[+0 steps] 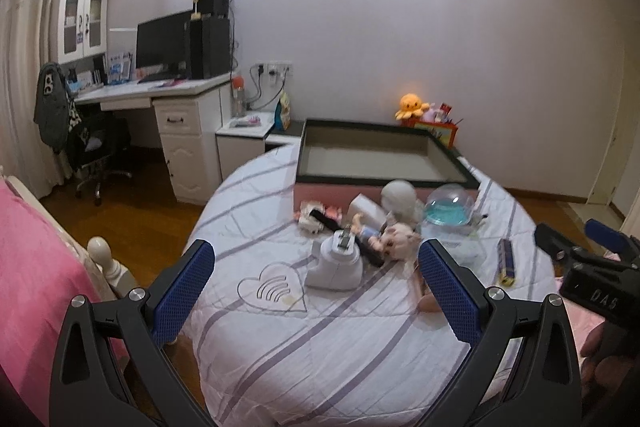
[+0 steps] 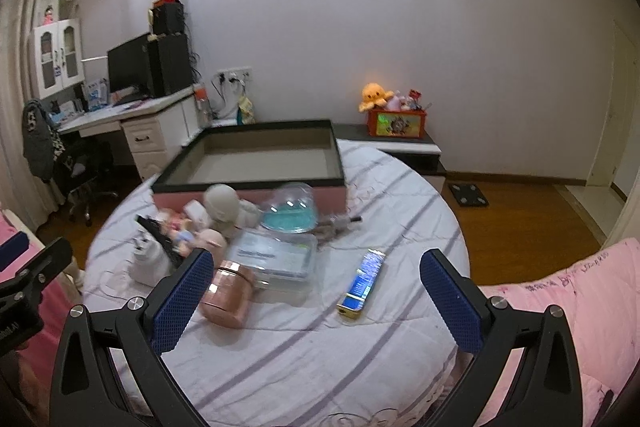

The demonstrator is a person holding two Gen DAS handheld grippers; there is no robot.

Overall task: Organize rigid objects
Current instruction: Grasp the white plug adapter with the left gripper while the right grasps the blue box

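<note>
A round surface draped in a quilted white cover (image 2: 304, 359) with lilac stripes is shown; its curved edge falls away to wood flooring (image 2: 520, 223) on the far right and left. At the far side a shallow open box (image 2: 256, 167), dark-rimmed with pink outer walls and a bare grey floor, is set. The near half of the cover is unoccupied, giving free room in front of both tools.

The rigid objects are clustered against the box's near wall: a smooth grey mannequin-like head (image 2: 222, 203), a clear dome with a turquoise base (image 2: 291, 213), a flat transparent lidded case (image 2: 276, 259), a white moulded device (image 1: 336, 263) with a metal clip on top, and a pale-haired doll (image 1: 394, 241) lying on its side. A glossy rose-metallic cylinder (image 2: 226, 295) is seen lying tipped over just beside the case. A slim blue-and-gold rectangular packet (image 2: 362, 279) lies apart, to the right of the cluster.

The left gripper (image 1: 316, 287) is held above the near part of the cover, tilted down toward the white device; its blue textured pads (image 1: 188, 291) are spread wide and nothing is grasped. The right gripper (image 2: 316, 291) is posed likewise, released and empty, with the packet framed between its fingers and the cylinder touching the left pad's outline in the right wrist view; actual contact cannot be told.
</note>
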